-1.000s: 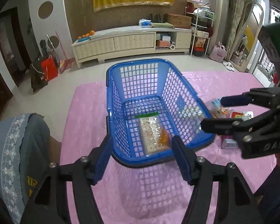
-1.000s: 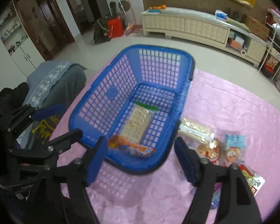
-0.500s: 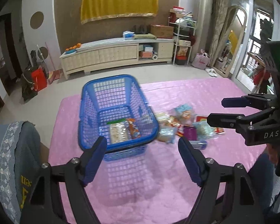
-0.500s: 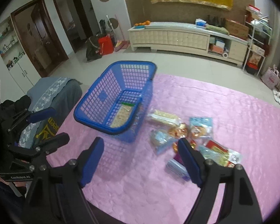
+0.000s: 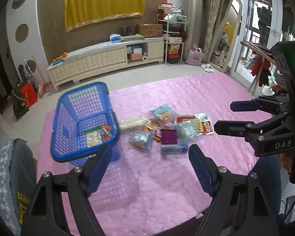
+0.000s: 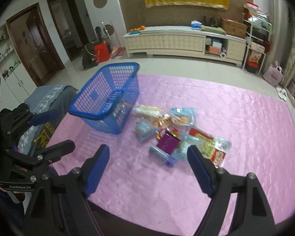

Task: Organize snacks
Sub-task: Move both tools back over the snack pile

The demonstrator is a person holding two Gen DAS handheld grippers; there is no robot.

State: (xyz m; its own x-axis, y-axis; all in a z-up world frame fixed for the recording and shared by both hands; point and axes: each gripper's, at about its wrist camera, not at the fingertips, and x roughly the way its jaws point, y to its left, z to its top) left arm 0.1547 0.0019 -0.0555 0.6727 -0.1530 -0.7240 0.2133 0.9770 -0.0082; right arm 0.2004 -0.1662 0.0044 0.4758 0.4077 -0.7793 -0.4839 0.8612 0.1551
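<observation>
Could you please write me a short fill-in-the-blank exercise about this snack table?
1. The basket is coloured ____.
2. The cloth covering the table is ____.
3. The loose snack pile lies on the cloth, ____ the basket.
4. Both the left hand-held gripper and right hand-held gripper hold ____.

Missing words: blue; pink; outside; nothing

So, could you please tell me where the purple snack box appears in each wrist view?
Left wrist view: purple snack box lies centre, in the snack pile, right of the blue basket.
Right wrist view: box lies centre, right of and nearer than the basket.
Shared landmark: the blue basket.
</observation>
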